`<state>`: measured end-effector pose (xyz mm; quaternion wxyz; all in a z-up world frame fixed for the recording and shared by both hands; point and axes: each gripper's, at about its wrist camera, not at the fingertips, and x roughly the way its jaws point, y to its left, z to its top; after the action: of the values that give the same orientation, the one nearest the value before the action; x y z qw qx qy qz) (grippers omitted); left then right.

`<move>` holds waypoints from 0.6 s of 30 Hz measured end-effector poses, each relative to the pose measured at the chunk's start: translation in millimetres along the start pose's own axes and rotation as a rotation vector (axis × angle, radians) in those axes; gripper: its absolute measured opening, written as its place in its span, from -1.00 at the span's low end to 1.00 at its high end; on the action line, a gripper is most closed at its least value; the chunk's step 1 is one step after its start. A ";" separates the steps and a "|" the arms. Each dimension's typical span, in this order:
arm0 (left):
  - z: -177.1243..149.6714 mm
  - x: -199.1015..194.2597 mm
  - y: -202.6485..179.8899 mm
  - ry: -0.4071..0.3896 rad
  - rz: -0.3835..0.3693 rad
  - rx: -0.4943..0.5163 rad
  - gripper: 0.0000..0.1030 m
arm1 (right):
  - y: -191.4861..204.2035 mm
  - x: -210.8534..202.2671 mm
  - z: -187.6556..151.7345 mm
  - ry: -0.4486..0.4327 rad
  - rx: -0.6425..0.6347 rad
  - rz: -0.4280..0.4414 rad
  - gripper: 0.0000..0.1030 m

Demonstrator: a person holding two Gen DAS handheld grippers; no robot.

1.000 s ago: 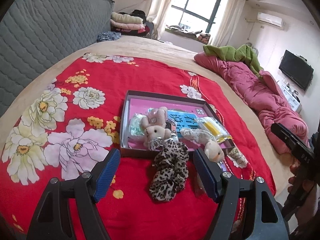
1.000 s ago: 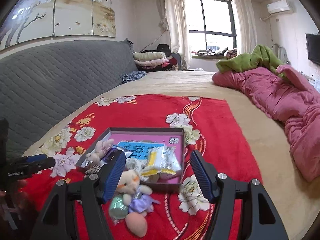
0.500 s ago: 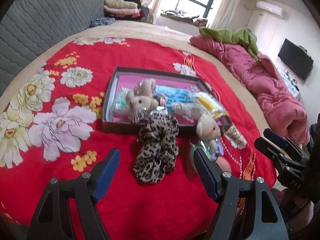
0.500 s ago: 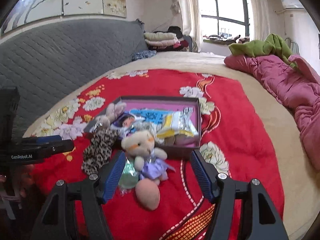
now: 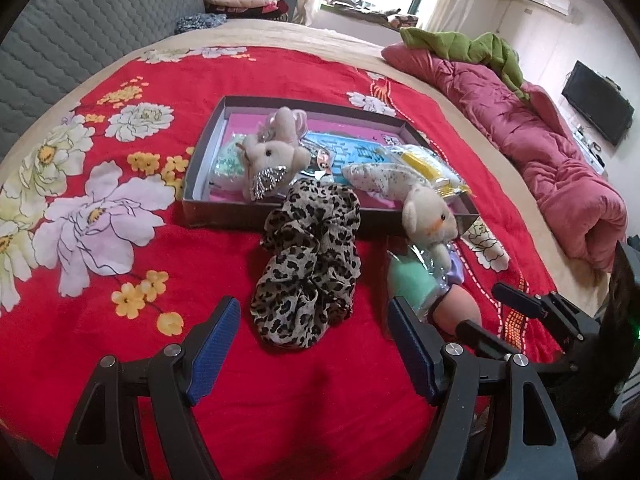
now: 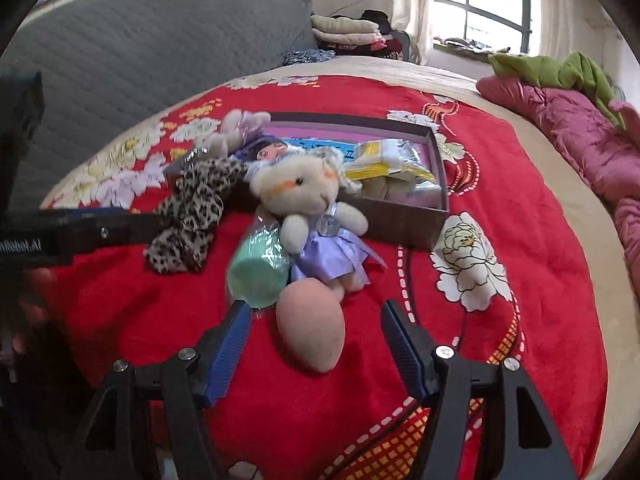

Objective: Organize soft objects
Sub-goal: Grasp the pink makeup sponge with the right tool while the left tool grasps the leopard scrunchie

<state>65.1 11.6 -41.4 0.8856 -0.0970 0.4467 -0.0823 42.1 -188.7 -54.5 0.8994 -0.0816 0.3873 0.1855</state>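
The right hand-held gripper (image 6: 314, 354) gapes empty around the peach sponge (image 6: 312, 326); squeeze its middle gently, then carry to the box (image 6: 438, 200) at one o'clock.

both grippers have come down closer to the red blanket (image 5: 120, 360) and now point more steeply at it. the left gripper (image 5: 314, 344) has moved toward the leopard scrunchie (image 5: 310, 264), which now lies just in front of its open jaws. the right gripper (image 6: 316, 346) has come down over the pink sponge (image 6: 314, 326), which was farther below the fingers before and is now between the open jaws. in the left view the right gripper (image 5: 516, 304) sits lower and nearer the toys.
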 end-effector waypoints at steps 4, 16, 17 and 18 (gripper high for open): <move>-0.5 8.7 2.0 0.015 0.006 -0.008 0.49 | 3.5 10.8 -2.7 0.016 -0.021 -0.020 0.27; 11.2 45.2 8.5 0.067 0.025 -0.071 0.50 | -2.9 15.0 -3.1 0.019 0.002 0.042 -0.27; 12.2 49.1 8.1 0.072 0.028 -0.069 0.50 | -4.8 14.0 -3.5 0.019 0.014 0.050 -0.28; 13.3 53.7 8.3 0.082 0.032 -0.073 0.49 | -7.0 12.6 -3.8 0.017 0.025 0.058 -0.28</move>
<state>107.9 8.5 -77.3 0.8637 -0.1188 0.4867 -0.0557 50.3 -192.8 -66.2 0.8912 -0.0605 0.3997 0.2060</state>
